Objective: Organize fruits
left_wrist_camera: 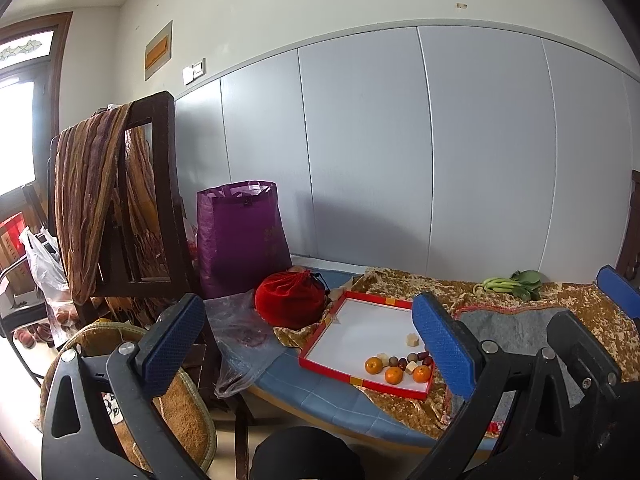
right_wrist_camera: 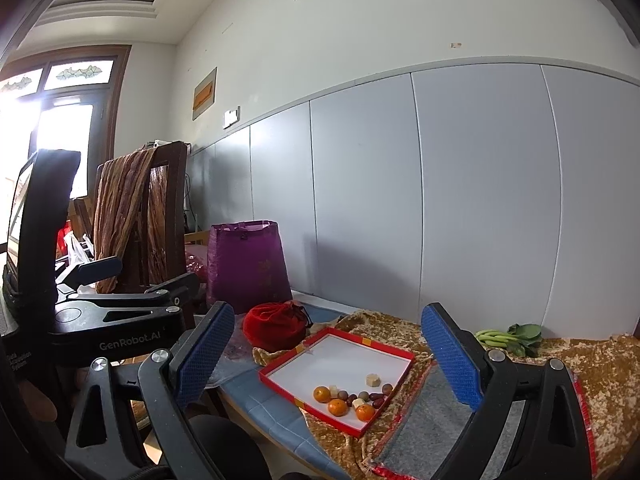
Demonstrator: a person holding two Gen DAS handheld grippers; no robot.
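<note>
- Daylight pours in from the window (right_wrist_camera: 60,128) at far left, which is blown out to pure white in both views.
- The grey wall panels (left_wrist_camera: 360,152) are evenly lit, with a soft shadow beside the purple bag (left_wrist_camera: 244,236).
- Fisheye distortion bends the panel tops and ceiling lines; the corners vignette to black.
- The centre is sharp and the edges slightly soft.

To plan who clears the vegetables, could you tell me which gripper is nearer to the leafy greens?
Right. The right gripper sits just short of the leafy greens, which lie beyond its right finger; the left gripper is farther left, facing the red tray.
</note>
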